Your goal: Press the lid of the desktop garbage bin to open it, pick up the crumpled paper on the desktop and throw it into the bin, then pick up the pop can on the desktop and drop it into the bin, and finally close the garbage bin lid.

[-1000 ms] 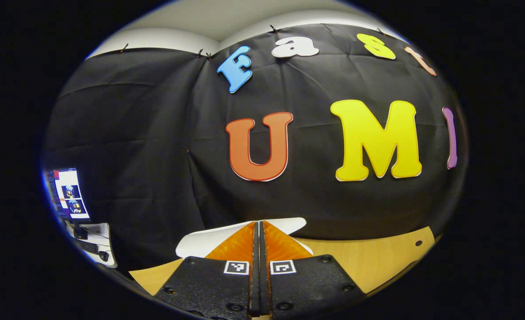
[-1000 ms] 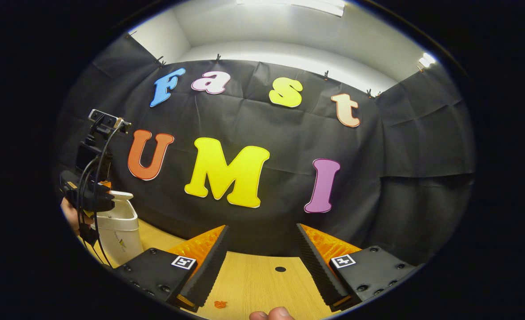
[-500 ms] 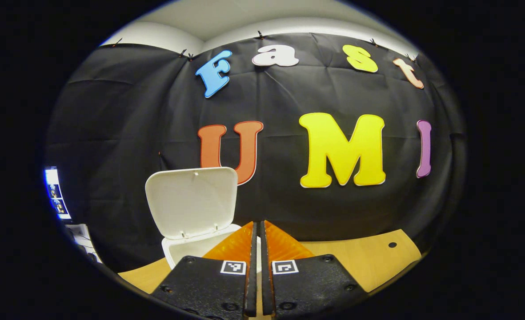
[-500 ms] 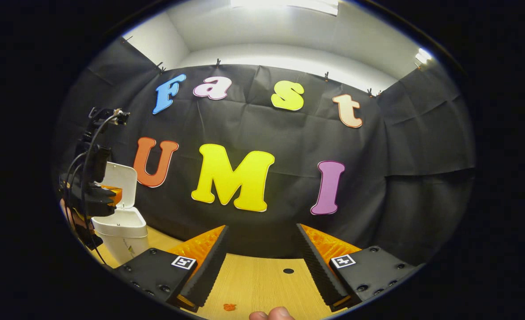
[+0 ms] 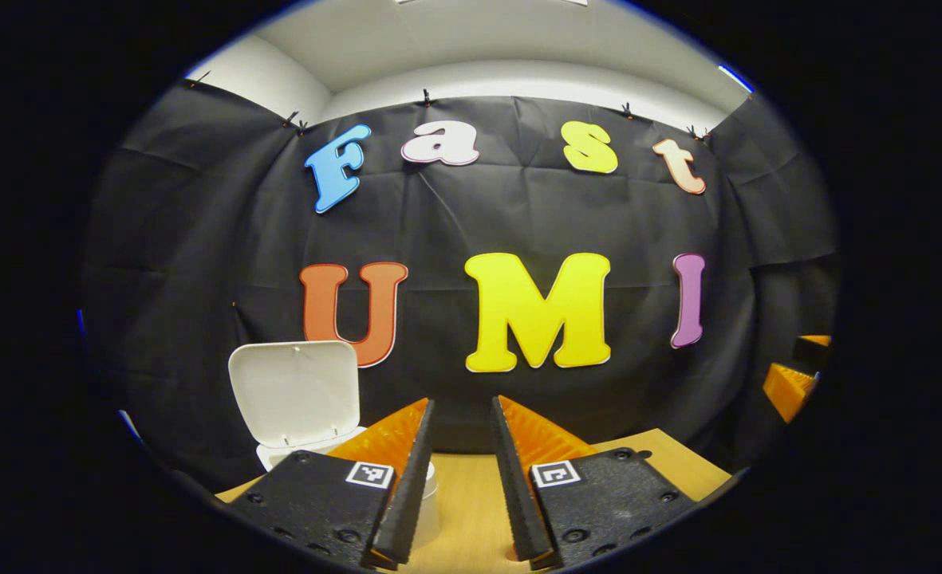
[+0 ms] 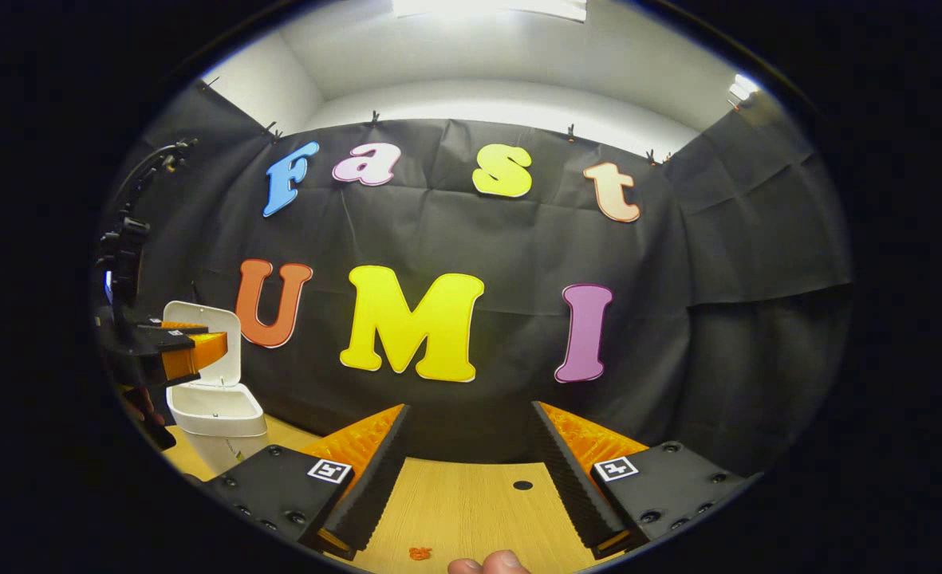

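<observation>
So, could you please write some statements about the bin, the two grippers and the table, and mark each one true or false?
1. The bin lid stands open. True.
2. The left gripper is shut on crumpled paper. False: its fingers are apart and hold nothing.
3. The right gripper is open. True.
4. The bin lies tipped on its side. False: it stands upright on the table.

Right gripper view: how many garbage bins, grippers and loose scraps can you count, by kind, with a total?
Garbage bin, white, lid up: 1
Grippers: 2, the right gripper with fingers apart, and the left gripper in front of the bin's lid
Orange scrap on the wood: 1
Total: 4
</observation>
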Motion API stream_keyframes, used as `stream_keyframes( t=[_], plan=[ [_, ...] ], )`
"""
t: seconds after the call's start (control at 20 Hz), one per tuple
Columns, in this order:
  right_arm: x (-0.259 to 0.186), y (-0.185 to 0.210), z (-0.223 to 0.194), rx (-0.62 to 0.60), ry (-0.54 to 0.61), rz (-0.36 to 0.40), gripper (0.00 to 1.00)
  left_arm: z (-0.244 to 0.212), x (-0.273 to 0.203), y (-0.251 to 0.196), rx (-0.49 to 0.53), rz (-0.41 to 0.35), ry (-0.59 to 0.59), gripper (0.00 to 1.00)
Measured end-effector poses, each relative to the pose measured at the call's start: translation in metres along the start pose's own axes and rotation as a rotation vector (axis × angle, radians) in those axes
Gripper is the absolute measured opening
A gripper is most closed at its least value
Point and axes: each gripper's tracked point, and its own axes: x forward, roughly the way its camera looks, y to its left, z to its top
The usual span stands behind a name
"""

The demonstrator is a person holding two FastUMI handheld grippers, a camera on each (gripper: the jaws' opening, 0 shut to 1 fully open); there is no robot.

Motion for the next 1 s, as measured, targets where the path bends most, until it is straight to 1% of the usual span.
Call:
stream_keyframes(
  t=[0.15,0.2,0.3,0.4,0.45,0.55,0.7,0.8,1.0],
  plan=[
    [0.000,-0.008,-0.008,0.016,0.018,-0.015,0.94,-0.001,-0.010,-0.010,-0.004,-0.027,-0.010,0.86],
    [-0.001,-0.010,-0.009,0.040,0.022,-0.011,0.92,-0.004,-0.012,-0.016,-0.007,-0.041,-0.005,0.90],
    [0.000,-0.011,-0.015,0.068,0.039,-0.002,0.94,-0.008,-0.017,-0.023,-0.012,-0.061,0.005,0.93],
    [0.001,-0.013,-0.025,0.065,0.059,0.007,0.94,-0.010,-0.023,-0.026,-0.013,-0.066,0.003,0.96],
    [0.000,-0.012,-0.030,0.064,0.069,0.017,0.92,-0.012,-0.025,-0.028,-0.008,-0.071,0.005,0.97],
    [0.000,-0.005,-0.044,0.059,0.096,0.058,0.94,-0.021,-0.029,-0.033,0.010,-0.078,0.031,0.96],
    [0.002,0.002,-0.080,0.068,0.180,0.110,0.92,-0.037,-0.036,-0.036,0.019,-0.081,0.072,0.97],
    [0.002,0.005,-0.107,0.071,0.241,0.129,0.94,-0.049,-0.043,-0.035,0.019,-0.071,0.102,0.97],
    [0.000,0.009,-0.163,0.034,0.342,0.166,0.94,-0.058,-0.052,-0.035,0.022,-0.063,0.135,0.97]
  ],
)
